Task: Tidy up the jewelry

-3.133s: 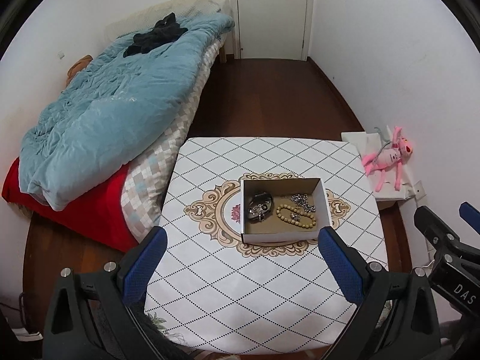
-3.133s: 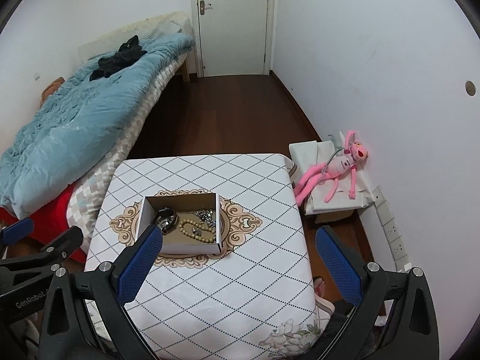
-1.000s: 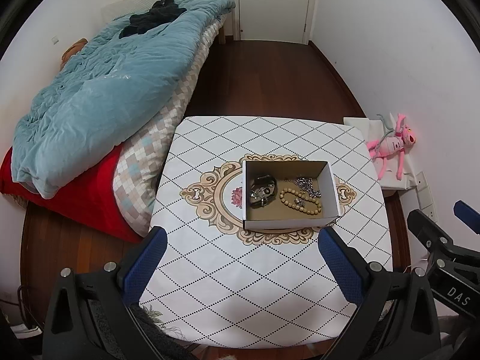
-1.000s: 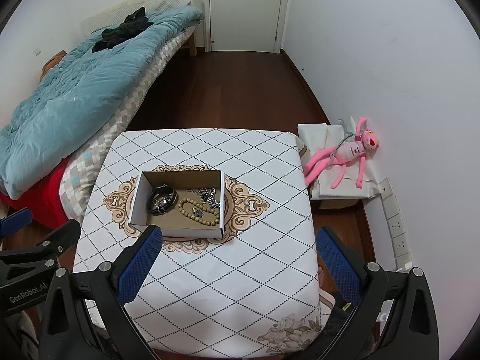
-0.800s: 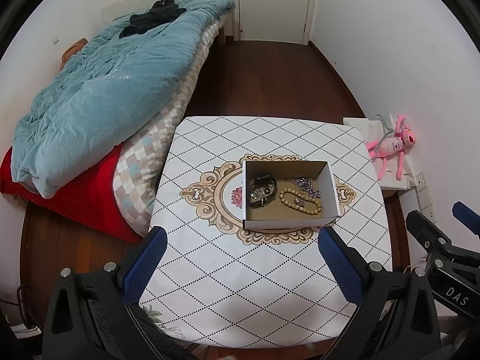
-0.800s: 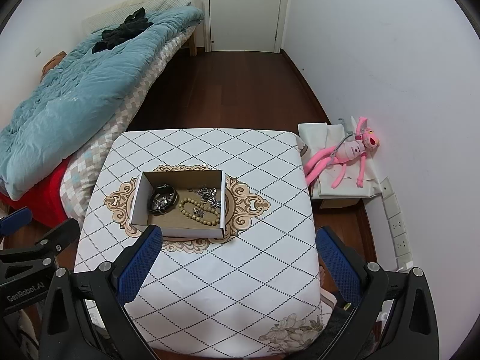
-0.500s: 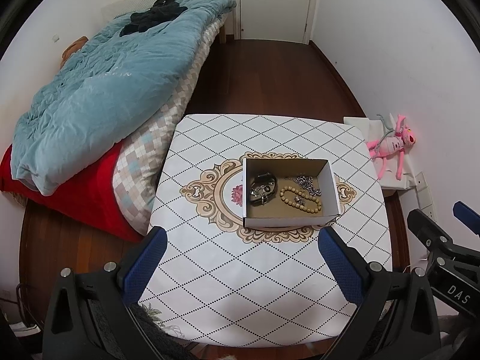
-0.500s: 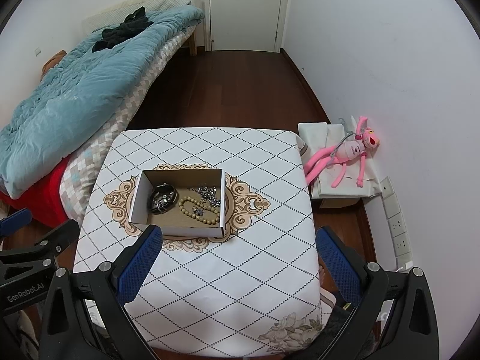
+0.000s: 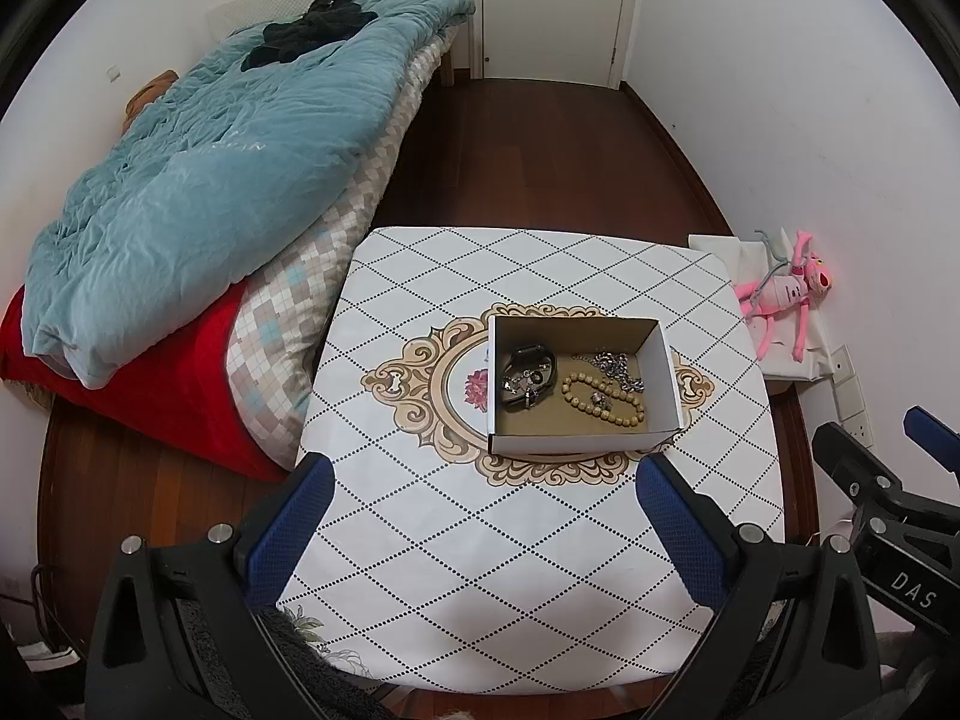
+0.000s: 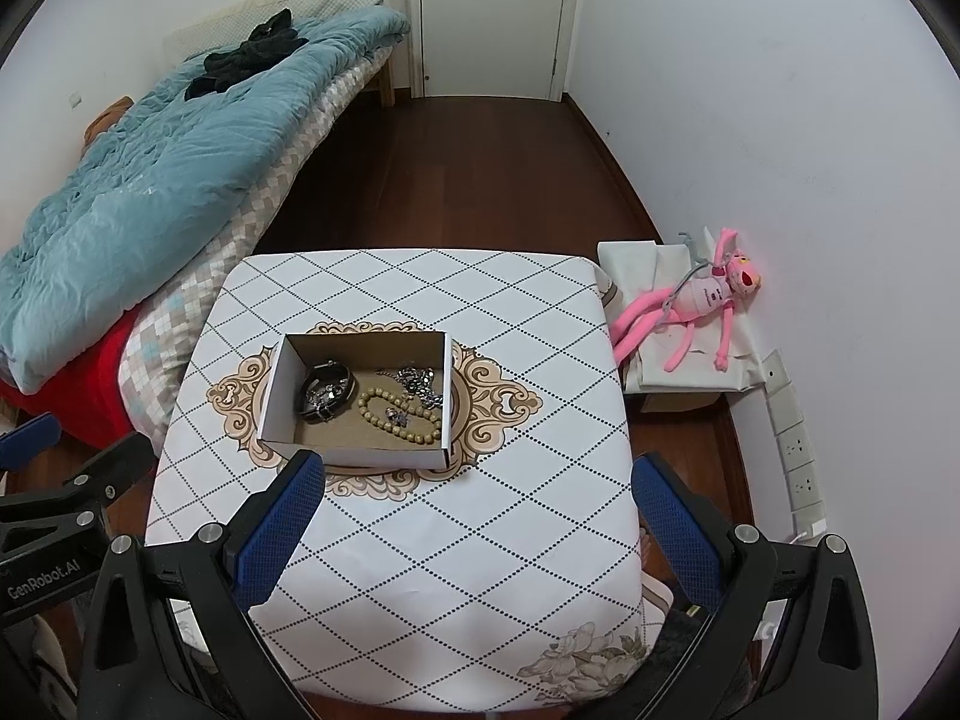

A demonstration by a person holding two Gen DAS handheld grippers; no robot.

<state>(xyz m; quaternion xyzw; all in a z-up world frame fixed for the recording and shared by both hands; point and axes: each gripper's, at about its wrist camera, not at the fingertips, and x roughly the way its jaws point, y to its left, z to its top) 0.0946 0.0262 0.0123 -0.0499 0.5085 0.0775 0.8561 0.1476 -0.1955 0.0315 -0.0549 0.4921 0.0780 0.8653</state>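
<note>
An open white cardboard box (image 9: pixel 582 441) (image 10: pixel 354 456) sits in the middle of a small table with a diamond-pattern cloth (image 9: pixel 480 540) (image 10: pixel 450 540). Inside lie a black bracelet with metal charms (image 9: pixel 527 375) (image 10: pixel 326 393), a tan bead bracelet (image 9: pixel 603 401) (image 10: pixel 399 411) and a silver chain (image 9: pixel 615 365) (image 10: pixel 420 384). My left gripper (image 9: pixel 480 504) is open and empty, held above the table's near edge, short of the box. My right gripper (image 10: pixel 477 498) is open and empty, also near the front edge, right of the box.
A bed with a blue quilt (image 9: pixel 210 180) stands close to the table's left. A pink plush toy (image 10: pixel 702 306) lies on a white box by the right wall. A white door (image 10: pixel 492 18) is at the far end of the wooden floor.
Both grippers have risen and tilted slightly over three seconds, so the table and box sit a little lower and closer. In the last second almost nothing moved.
</note>
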